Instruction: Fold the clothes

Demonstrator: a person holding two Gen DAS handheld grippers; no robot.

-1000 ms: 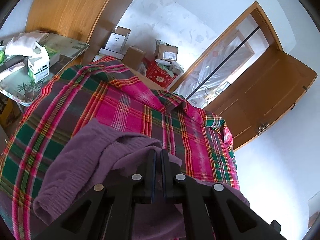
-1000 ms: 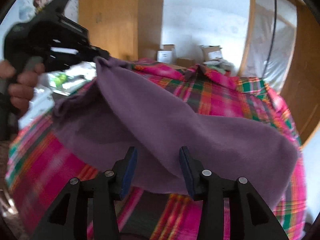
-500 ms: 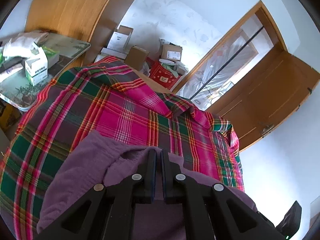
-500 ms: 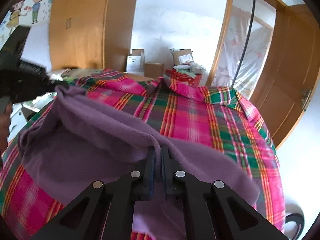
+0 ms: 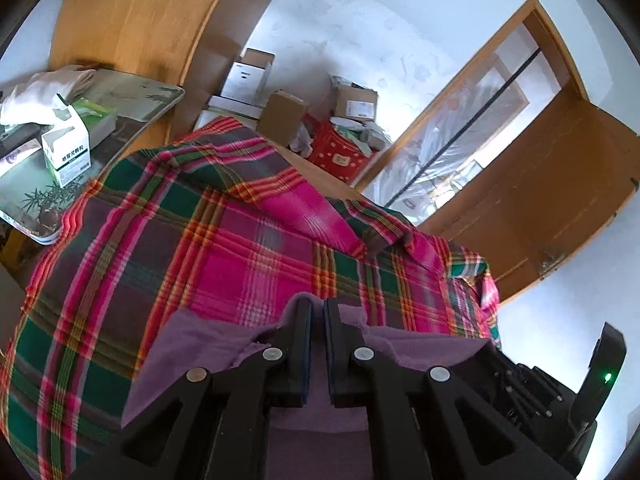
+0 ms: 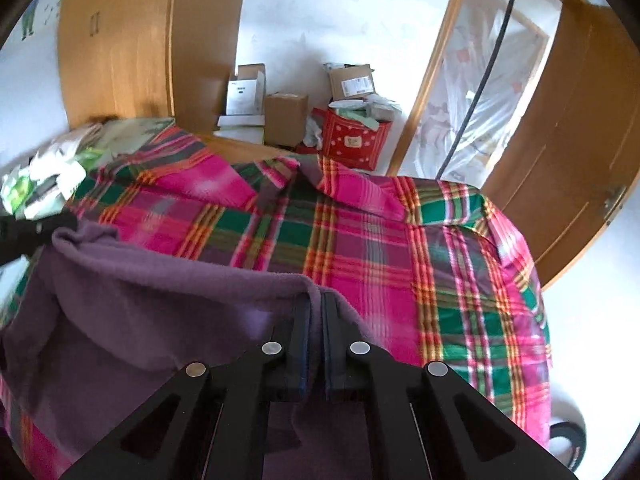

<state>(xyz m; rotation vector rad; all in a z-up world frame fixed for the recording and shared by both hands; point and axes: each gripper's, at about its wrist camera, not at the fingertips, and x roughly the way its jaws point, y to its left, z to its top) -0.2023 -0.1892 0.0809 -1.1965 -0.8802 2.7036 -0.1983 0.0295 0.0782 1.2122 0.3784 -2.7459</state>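
Plaid bedspread (image 6: 360,248) ahead lies clear (boxes (image 6: 285,118) beyond).
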